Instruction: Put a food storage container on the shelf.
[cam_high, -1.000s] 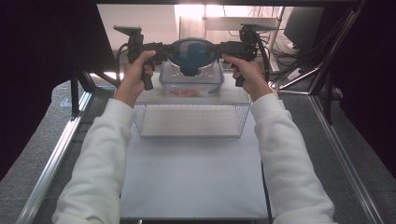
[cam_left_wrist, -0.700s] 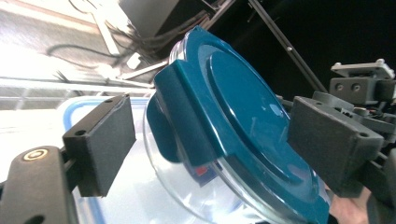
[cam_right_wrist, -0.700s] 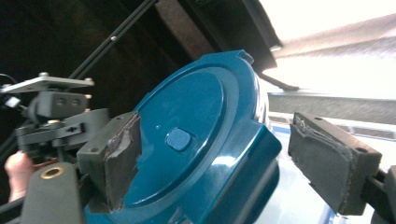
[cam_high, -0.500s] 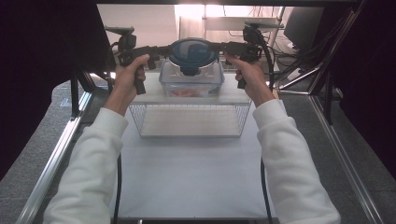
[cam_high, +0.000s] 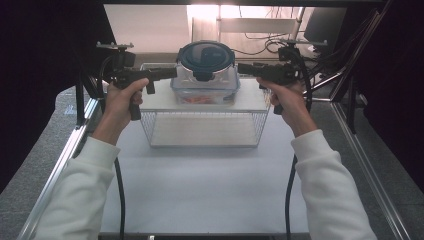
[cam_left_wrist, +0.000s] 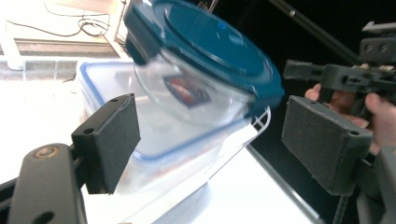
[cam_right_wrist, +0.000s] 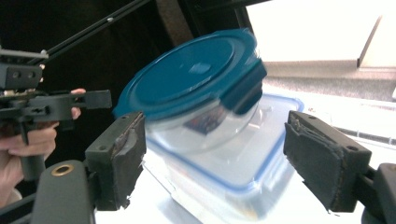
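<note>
Glass bowl (cam_high: 206, 65) now sits stacked on the box (cam_high: 205, 92), and we hold left claw (cam_high: 170, 73) and right claw (cam_high: 243, 68) apart, just opened, nothing between them, leaving only withdrawal.

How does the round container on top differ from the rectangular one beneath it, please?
The round container has a solid dark blue lid with clip tabs; the rectangular container has a clear lid edged in blue. The round one sits stacked on top; the rectangular one rests on the wire rack. Both have clear bodies.

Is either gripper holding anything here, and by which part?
Nothing is held: the left gripper and right gripper stand open, clear of the round container.
</note>
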